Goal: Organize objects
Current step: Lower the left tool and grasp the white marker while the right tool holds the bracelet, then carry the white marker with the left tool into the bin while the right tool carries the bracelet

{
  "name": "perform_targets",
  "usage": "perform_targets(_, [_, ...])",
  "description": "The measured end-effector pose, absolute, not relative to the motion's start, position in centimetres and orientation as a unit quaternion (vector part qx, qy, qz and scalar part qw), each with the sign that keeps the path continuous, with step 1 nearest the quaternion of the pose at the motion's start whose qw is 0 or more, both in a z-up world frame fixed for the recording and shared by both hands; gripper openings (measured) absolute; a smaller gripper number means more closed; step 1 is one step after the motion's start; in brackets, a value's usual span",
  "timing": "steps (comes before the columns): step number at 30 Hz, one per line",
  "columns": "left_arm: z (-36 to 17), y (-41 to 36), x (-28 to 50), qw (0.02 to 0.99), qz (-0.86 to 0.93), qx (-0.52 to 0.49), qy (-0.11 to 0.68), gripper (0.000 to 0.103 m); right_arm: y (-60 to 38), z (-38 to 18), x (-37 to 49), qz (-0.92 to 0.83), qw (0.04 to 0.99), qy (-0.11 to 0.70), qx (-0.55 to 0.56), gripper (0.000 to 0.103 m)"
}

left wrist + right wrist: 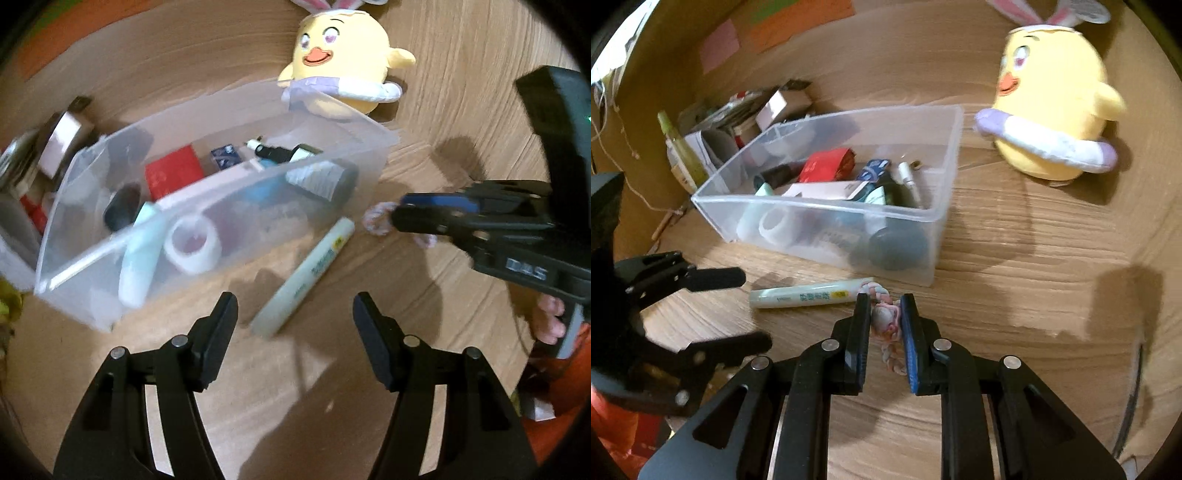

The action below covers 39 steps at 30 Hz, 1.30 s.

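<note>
A clear plastic bin [55, 236] [945, 162] on the wooden desk holds a red packet, a tape roll, tubes and other small items. A pale green tube [306, 273] [809, 297] lies on the desk just in front of the bin. My right gripper [884, 306] [397, 216] is shut on a pastel braided hair tie [886, 321] [376, 219], right by the tube's end. My left gripper [295, 306] [746, 306] hovers open over the near end of the tube, with nothing between its fingers.
A yellow plush chick [343, 55] [1049, 107] with bunny ears sits behind the bin's right end. Boxes and packets [62, 133] [768, 107] and a green bottle [681, 151] crowd the bin's left side. A hand [552, 319] holds the right gripper's handle.
</note>
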<state>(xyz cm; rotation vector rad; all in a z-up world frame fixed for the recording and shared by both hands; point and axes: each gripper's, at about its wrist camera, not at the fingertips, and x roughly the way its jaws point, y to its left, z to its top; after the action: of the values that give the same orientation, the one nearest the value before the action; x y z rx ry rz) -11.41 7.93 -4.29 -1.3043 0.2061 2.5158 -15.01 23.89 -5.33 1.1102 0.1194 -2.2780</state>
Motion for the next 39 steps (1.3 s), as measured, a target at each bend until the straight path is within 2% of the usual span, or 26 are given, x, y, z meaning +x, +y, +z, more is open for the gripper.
perform_targets(3, [-5.1,8.6,-13.3,0.157,0.866,-0.469,0.078,0.064,25.1,-4.8,-14.5,-0.863,0.289,0.039,0.413,0.015])
perform_targets(5, [-5.7,9.1,-14.1,0.169,0.855,-0.485,0.073,0.051,25.6,-4.6,-14.4,-0.865,0.287,0.037,0.411,0.015])
perform_targets(6, [-5.7,9.4,-14.1,0.168,0.858,-0.478,0.080,0.049,25.8,-4.5,-14.2,-0.866,0.285,0.036,0.410,0.015])
perform_targets(11, [-5.5,9.9,-13.6,0.177,0.860,-0.471,0.086,0.023,26.3,-4.3,-13.8,-0.868,0.284,0.037,0.406,0.015])
perform_targets(14, [-5.5,9.9,-12.6,0.172,0.865,-0.464,0.085,0.016,26.3,-4.3,-13.8,-0.867,0.287,0.035,0.406,0.015])
perform_targets(23, [-4.9,8.8,-9.9,0.153,0.878,-0.451,0.044,0.015,24.8,-3.1,-13.1,-0.868,0.305,0.037,0.391,0.015])
perform_targets(39, [3.3,5.6,-6.7,0.117,0.935,-0.335,0.000,0.015,22.4,1.8,-11.9,-0.888,0.324,0.048,0.322,0.015])
